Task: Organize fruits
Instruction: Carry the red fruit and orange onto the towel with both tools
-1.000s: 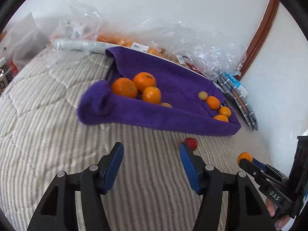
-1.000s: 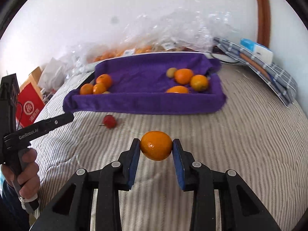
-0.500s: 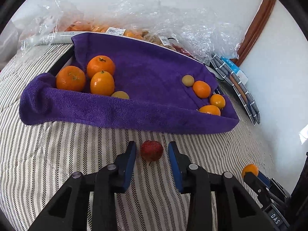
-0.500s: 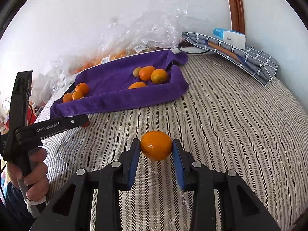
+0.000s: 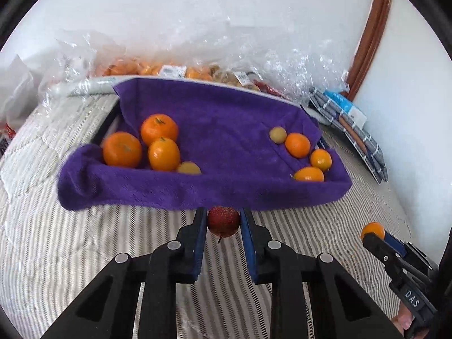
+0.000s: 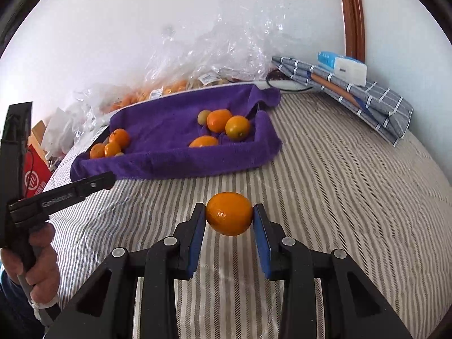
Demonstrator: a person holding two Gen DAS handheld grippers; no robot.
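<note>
The left gripper (image 5: 223,221) has its fingers clamped on a small red fruit (image 5: 223,221), held just in front of the near wall of the purple towel tray (image 5: 197,195) on the striped bed (image 5: 70,243). The right gripper (image 6: 228,216) has its fingers clamped on an orange (image 6: 228,213), well short of the tray and above the bed. The tray holds big oranges (image 5: 141,147) at its left end and small oranges (image 5: 308,155) at its right. To do the step well, I would lift the red fruit clear over the towel's soft front edge, not drag through it, and set it low on a bare stretch of towel between the two groups, opening only once it rests, since round fruit will likely roll. The orange probably belongs with the right group.
</note>
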